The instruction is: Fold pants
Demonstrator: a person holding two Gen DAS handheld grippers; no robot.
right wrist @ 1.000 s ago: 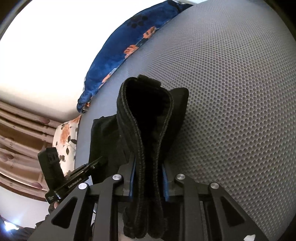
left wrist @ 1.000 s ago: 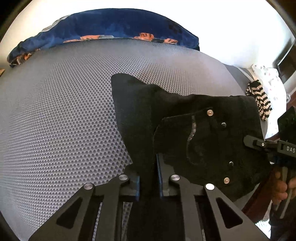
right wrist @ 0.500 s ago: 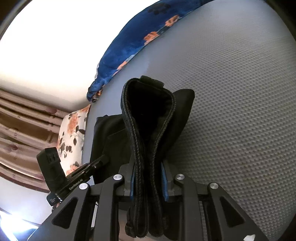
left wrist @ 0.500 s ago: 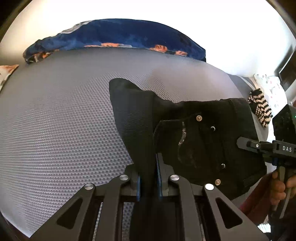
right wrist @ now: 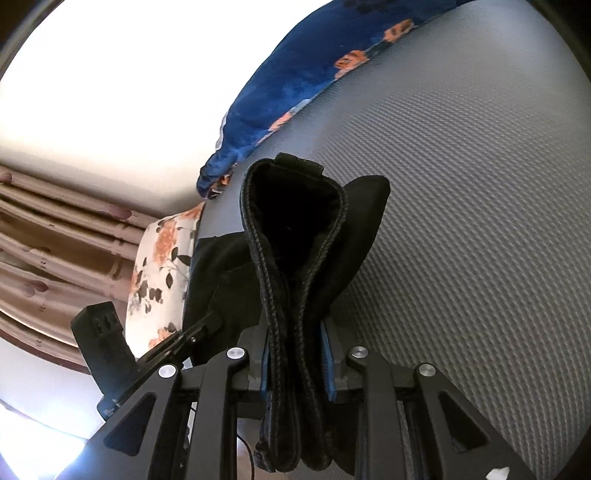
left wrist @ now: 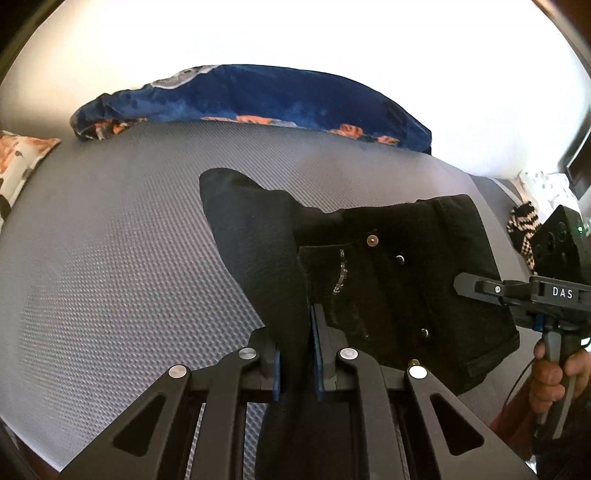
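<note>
In the left wrist view, the left gripper (left wrist: 295, 354) is clenched on a fold of the one pair of black pants (left wrist: 399, 288) at lower centre; the grey mattress (left wrist: 110, 258) spreads bare to the left, its far edge meeting one blue blanket (left wrist: 258, 96). In the right wrist view, the right gripper (right wrist: 295, 365) grasps the doubled waistband at centre; open mattress fills the right, one floral pillow (right wrist: 159, 266) lies left.

Bright daylight, blown-out white wall (left wrist: 295, 33), strong fisheye curving, dark vignetted corners, sharp focus

My black pants (left wrist: 388, 280) carry silver rivets over the grey honeycomb-textured mattress (left wrist: 110, 258); beyond it lie a navy blanket (left wrist: 258, 96) with orange flowers and a white, orange-floral pillow (left wrist: 18, 158).
</note>
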